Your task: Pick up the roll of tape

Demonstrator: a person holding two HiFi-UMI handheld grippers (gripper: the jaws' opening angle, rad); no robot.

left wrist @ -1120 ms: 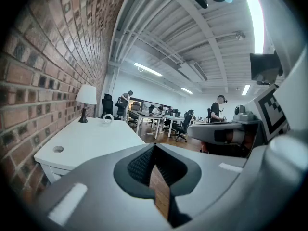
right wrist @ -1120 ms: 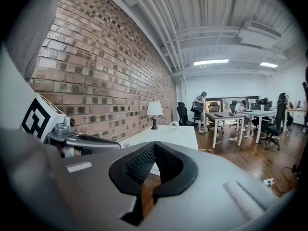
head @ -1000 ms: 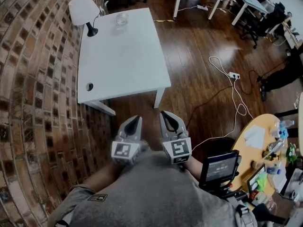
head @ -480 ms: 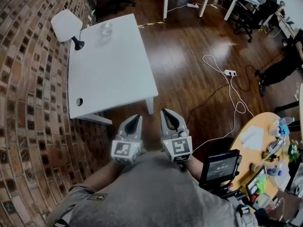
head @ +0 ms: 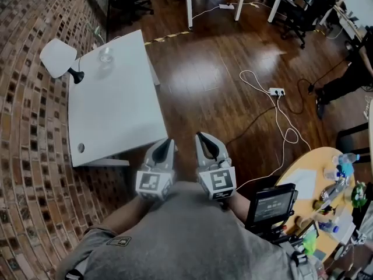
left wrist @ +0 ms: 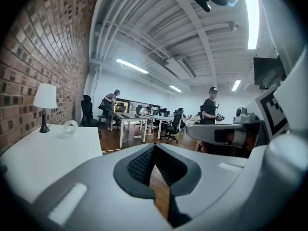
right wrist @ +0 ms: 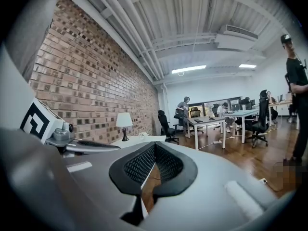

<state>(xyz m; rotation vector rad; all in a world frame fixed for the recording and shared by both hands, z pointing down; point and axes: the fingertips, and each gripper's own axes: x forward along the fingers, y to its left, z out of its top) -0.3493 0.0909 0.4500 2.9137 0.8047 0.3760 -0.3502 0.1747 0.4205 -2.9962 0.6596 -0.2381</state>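
- Left gripper: held low in front of the person's torso, pointing roughly level across the room. Its jaws are closed together with nothing between them; only wood floor shows through the gap behind the pads.
- Right gripper: held just beside the left one, pointing the same way. Its jaws are likewise closed together and carry nothing.
- Marker cubes: one sits at the rear of each gripper, close to the person's grey shirt.
- Roll of tape: a clear ring standing at the far end of the white table, near the lamp. It is well apart from both grippers and touched by neither.
- White table: stands against the brick wall, ahead and to the left of the grippers. Its near corner has a round hole.
- Floor, right of the table: a power strip lies there with a looped white cable.
- Round yellow table: at the right edge of the head view, with bottles and small items on it.
- Background: a standing person and rows of desks with office chairs show in the gripper views.
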